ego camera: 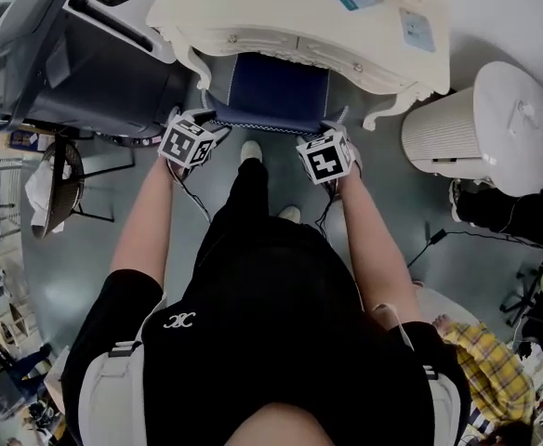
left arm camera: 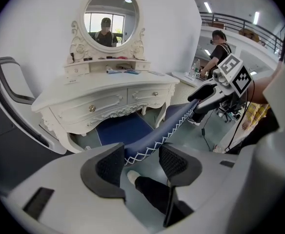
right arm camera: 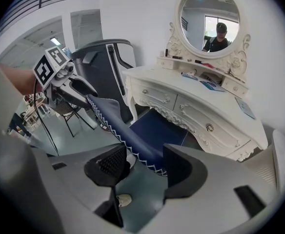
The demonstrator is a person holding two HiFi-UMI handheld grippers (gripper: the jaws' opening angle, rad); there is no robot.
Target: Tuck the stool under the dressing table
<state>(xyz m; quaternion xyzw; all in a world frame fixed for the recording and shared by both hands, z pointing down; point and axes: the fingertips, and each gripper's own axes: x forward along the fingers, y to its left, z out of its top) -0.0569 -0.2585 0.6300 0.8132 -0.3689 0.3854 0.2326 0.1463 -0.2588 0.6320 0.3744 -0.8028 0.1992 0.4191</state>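
The navy stool [ego camera: 279, 91] [left arm camera: 125, 129] [right arm camera: 154, 126] stands with most of its seat already under the cream dressing table [ego camera: 299, 21] [left arm camera: 98, 99] [right arm camera: 201, 108]. Only its near edge, trimmed with white zigzag stitching, sticks out towards the person.

The left gripper [ego camera: 203, 119] [left arm camera: 140, 158] clamps that edge at the stool's left corner, with its jaws pressed on either side of the padding. The right gripper [ego camera: 335, 126] [right arm camera: 143, 165] pinches the same edge at the right corner. Both marker cubes sit level, just in front of the table's apron.

One white shoe [ego camera: 251, 150] rests on the grey floor [ego camera: 392, 203] between the grippers, close to the stool.

An oval mirror [left arm camera: 111, 14] [right arm camera: 208, 17] rises from the tabletop. A grey chair [ego camera: 67, 59] [right arm camera: 103, 62] stands just left of the table. A white ribbed cylinder [ego camera: 448, 136] stands near the table's right leg.
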